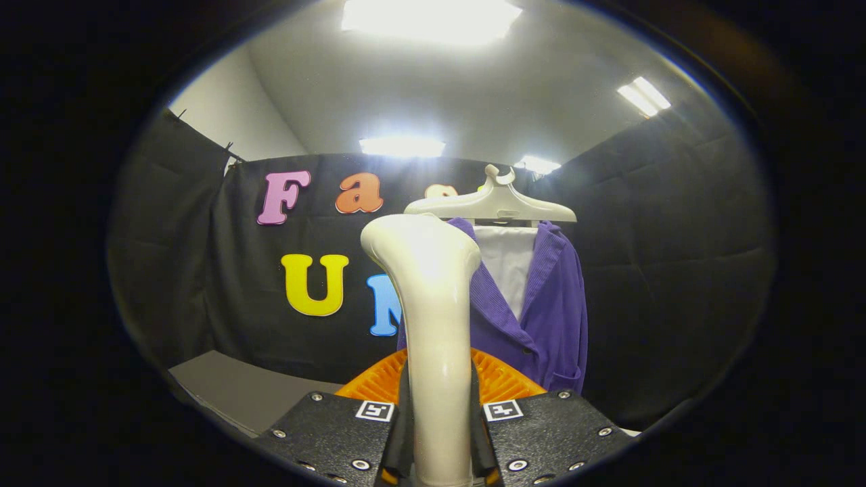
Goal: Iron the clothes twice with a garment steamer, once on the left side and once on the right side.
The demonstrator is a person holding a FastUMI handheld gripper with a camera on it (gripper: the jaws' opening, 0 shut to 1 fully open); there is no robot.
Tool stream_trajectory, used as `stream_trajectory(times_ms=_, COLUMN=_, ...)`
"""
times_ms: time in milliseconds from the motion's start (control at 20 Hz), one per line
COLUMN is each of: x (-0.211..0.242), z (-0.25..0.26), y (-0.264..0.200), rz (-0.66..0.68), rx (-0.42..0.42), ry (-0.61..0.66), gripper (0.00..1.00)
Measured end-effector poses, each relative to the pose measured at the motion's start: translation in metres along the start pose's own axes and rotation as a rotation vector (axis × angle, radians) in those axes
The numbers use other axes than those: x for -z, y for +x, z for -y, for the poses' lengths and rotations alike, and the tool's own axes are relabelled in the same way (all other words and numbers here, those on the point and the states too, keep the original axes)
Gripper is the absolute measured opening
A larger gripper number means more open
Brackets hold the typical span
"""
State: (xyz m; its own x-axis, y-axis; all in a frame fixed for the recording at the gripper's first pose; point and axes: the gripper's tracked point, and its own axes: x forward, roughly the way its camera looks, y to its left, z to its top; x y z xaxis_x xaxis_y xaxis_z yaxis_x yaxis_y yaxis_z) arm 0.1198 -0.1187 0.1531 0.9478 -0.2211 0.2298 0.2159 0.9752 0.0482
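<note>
Gripper [441,433] clenched on the garment steamer [433,318]: we see both fingers pressed against its cream handle, which stands upright between them. Beyond it hangs the purple garment [548,304], ribbed, open over a white inner panel, on a white hanger [492,203]. We note the steamer's head covers the garment's near half. Behind the handle an orange ribbed part [500,379] is mostly hidden; we cannot identify it.

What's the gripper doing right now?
Gripper: closed on the white steamer handle, both fingers pressing it, head raised before the purple shirt.
</note>
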Motion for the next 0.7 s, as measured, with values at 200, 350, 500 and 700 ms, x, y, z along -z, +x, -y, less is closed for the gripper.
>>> stream_trajectory(times_ms=200, x=0.001, z=0.004, y=0.024, rz=0.000, rx=0.047, ry=0.002, gripper=0.33)
stream_trajectory(times_ms=350, x=0.003, z=0.012, y=0.040, rz=0.005, rx=0.081, ry=0.021, gripper=0.33)
stream_trajectory(times_ms=500, x=0.009, z=0.022, y=0.059, rz=0.002, rx=0.116, ry=0.019, gripper=0.33)
stream_trajectory(times_ms=700, x=0.023, z=0.038, y=0.085, rz=-0.008, rx=0.155, ry=0.033, gripper=0.33)
